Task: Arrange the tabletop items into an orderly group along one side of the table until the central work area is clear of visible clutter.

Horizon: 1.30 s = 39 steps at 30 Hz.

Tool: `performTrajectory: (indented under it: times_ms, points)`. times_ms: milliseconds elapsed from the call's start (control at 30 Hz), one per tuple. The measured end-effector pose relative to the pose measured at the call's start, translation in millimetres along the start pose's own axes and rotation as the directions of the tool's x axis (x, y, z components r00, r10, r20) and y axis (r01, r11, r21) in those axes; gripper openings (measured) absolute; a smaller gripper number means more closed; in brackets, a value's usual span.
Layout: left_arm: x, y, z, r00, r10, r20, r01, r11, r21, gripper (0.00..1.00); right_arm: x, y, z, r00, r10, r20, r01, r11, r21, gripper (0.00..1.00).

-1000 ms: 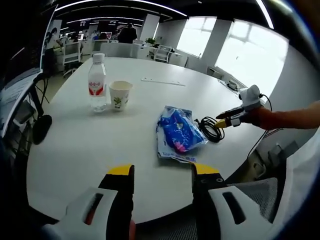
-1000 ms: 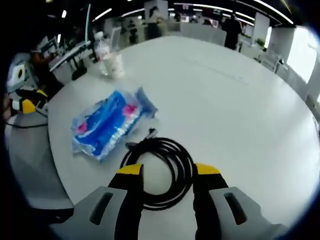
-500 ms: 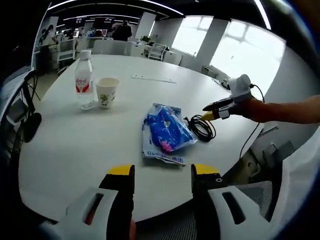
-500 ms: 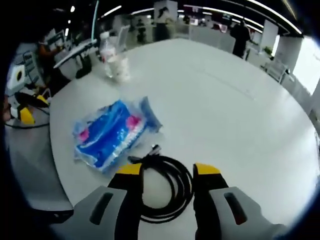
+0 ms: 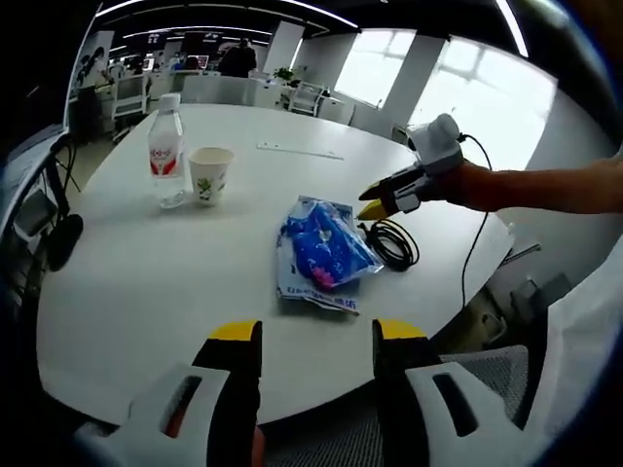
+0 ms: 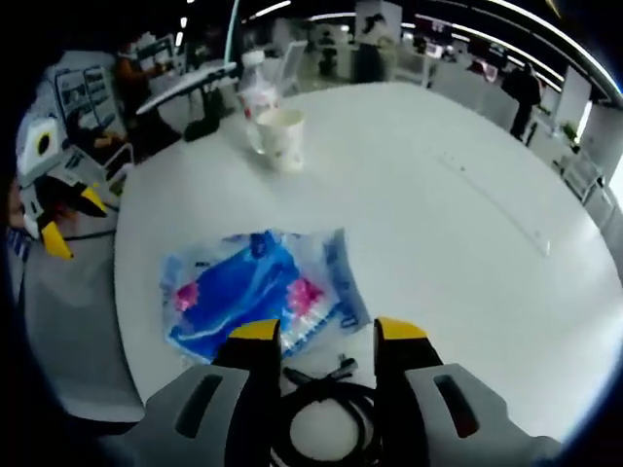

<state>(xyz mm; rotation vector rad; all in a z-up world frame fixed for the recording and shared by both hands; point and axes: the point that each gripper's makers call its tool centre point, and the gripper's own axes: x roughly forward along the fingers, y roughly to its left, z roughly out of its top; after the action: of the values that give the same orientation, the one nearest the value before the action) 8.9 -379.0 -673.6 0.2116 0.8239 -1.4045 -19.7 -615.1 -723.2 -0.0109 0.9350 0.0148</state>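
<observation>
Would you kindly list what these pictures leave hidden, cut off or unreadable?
- Black cable, right gripper view: its near coil runs behind the right gripper and off the bottom edge.
- Water bottle, right gripper view: partly behind the paper cup.
- Blue packet, left gripper view: print too small to read.

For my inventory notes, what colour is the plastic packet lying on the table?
Mostly blue with pink patches; the packet shows best in the right gripper view.

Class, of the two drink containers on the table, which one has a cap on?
The water bottle, clear with a red label and a white cap. The paper cup beside it is open-topped.
</observation>
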Motion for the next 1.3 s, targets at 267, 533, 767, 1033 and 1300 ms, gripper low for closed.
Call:
performTrajectory:
  times_ms: [267,533,767,1033,1300]
  points:
    - [-4.6,5.0,-1.4,1.0,0.012,0.003,-0.012,1.0,-0.011,0.44,14.4,5.5,17.3,0.998,0.051,-0.023,-0.052,0.997,-0.049,0.34]
    - [-5.7,6.5,-1.4,1.0,0.017,0.005,-0.017,1.0,-0.019,0.44,23.8,13.8,28.2,0.995,0.096,-0.026,-0.098,0.994,-0.058,0.29]
    - [-3.5,4.3,-0.9,1.0,0.014,0.007,-0.013,1.0,-0.019,0.44,28.5,20.0,20.8,0.993,0.105,-0.056,-0.109,0.991,-0.08,0.23]
    - [-2.7,2.5,-4.2,1.0,0.009,0.0,-0.009,1.0,-0.02,0.44,33.2,22.1,19.6,0.992,0.111,-0.054,-0.114,0.991,-0.065,0.19]
    - [-3.0,3.9,-5.3,1.0,0.009,0.002,-0.009,0.999,-0.033,0.43,31.6,22.9,20.0,0.994,0.103,-0.038,-0.104,0.994,-0.027,0.07]
